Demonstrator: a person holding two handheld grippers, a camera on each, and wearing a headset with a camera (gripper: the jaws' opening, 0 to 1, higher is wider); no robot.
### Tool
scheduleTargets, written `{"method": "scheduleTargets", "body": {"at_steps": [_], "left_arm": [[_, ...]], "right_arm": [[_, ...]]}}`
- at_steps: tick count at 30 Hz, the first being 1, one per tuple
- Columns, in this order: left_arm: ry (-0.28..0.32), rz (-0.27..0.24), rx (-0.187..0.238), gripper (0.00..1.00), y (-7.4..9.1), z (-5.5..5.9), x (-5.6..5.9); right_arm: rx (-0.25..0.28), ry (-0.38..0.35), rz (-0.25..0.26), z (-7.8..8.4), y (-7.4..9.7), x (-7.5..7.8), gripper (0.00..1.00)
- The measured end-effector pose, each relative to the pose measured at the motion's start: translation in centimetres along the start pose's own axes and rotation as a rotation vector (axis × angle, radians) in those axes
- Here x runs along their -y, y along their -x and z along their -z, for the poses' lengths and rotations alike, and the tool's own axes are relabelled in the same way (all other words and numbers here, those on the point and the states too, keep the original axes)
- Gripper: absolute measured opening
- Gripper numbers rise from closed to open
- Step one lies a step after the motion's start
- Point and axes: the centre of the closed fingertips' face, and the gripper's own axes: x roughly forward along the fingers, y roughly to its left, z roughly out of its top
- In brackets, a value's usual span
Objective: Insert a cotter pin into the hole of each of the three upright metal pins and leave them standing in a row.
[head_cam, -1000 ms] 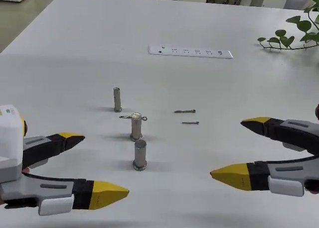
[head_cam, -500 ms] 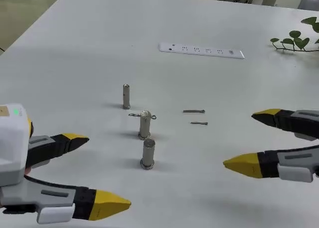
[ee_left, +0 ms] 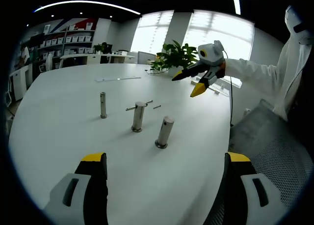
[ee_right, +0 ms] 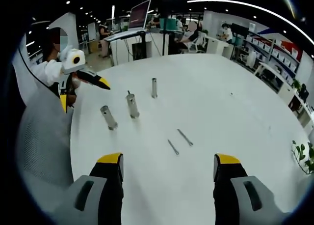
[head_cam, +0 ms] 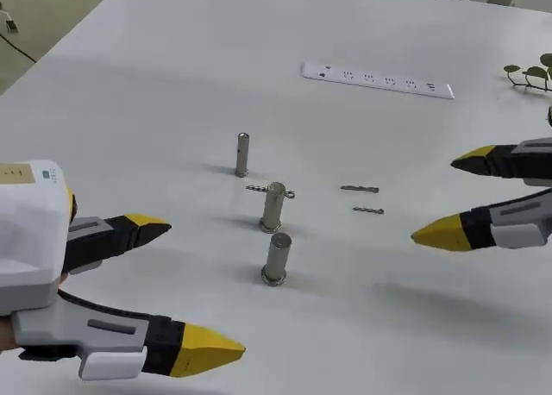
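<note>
Three metal pins stand upright in a row on the white table: a thin far one (head_cam: 242,153), a middle one (head_cam: 274,207) with a cotter pin (head_cam: 263,190) through its top, and a near one (head_cam: 277,258). Two loose cotter pins (head_cam: 360,189) (head_cam: 368,210) lie to their right. My left gripper (head_cam: 198,291) is open at the near left, short of the row. My right gripper (head_cam: 438,198) is open at the right, beyond the loose cotter pins. The left gripper view has the row (ee_left: 138,117) ahead of its jaws. In the right gripper view the loose cotter pins (ee_right: 185,137) lie just ahead.
A white power strip (head_cam: 377,79) lies at the back of the table (head_cam: 155,84). A potted plant's leaves (head_cam: 530,72) reach in at the far right. A grey mesh chair (ee_left: 274,151) stands by the table's near edge.
The head view has shifted, so everything sits further right. My right gripper has lifted and moved farther from me, level with the loose cotter pins. The pins have not moved.
</note>
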Motion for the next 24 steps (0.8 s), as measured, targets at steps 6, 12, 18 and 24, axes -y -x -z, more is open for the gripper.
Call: {"method": "scheduleTargets", "body": {"at_steps": [6, 12, 18, 24], "left_arm": [[0.005, -0.024, 0.021, 0.99, 0.5, -0.3, -0.5], [0.013, -0.035, 0.023, 0.99, 0.7, 0.0, -0.7], [0.029, -0.035, 0.03, 0.99, 0.5, 0.1, -0.6], [0.047, -0.035, 0.038, 0.99, 0.4, 0.2, -0.4]], "right_arm": [[-0.062, 0.061, -0.03, 0.2, -1.3, 1.1, 0.66], [-0.096, 0.089, -0.059, 0.1, -2.9, 2.1, 0.52], [-0.129, 0.118, -0.081, 0.1, -4.3, 2.7, 0.49], [-0.18, 0.15, -0.102, 0.4, -5.6, 3.6, 0.41]]}}
